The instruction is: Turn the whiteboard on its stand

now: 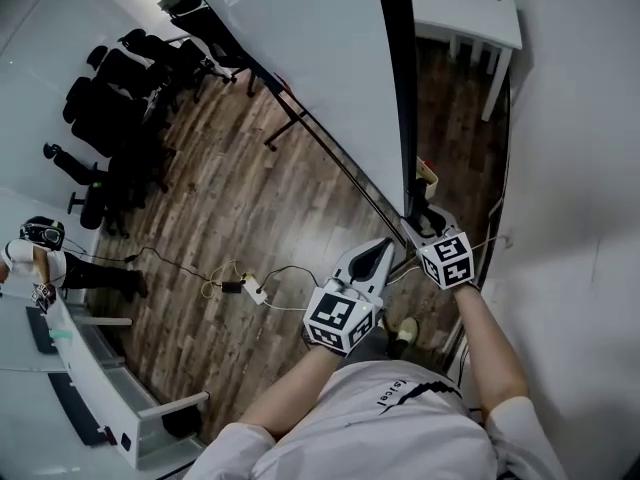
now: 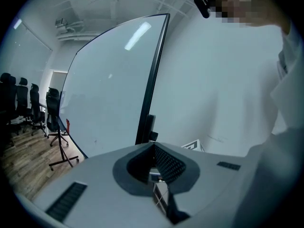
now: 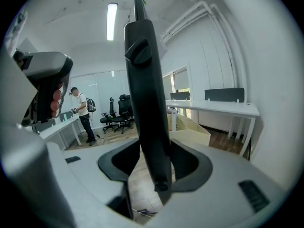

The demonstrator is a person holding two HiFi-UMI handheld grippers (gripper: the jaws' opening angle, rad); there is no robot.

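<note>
The big whiteboard [image 1: 320, 58] stands on its wheeled stand [image 1: 300, 118], white face to the left and black frame edge [image 1: 400, 88] to the right. My right gripper [image 1: 420, 205] is on that edge, low down. In the right gripper view the black frame bar [image 3: 145, 103] fills the space between the pads of my right gripper [image 3: 156, 160], which is shut on it. My left gripper [image 1: 388, 243] hangs just left of the frame, not touching it. Its fingers meet with nothing between them [image 2: 154, 167]. The board's white face [image 2: 109, 89] and frame [image 2: 152, 89] rise ahead of it.
Black office chairs [image 1: 120, 98] are grouped at the far left. A power strip with cables [image 1: 255, 293] lies on the wood floor. A white desk [image 1: 465, 8] stands behind the board, a white wall [image 1: 580, 168] is close on the right, and a person [image 1: 40, 253] stands by a desk [image 1: 100, 388] at the lower left.
</note>
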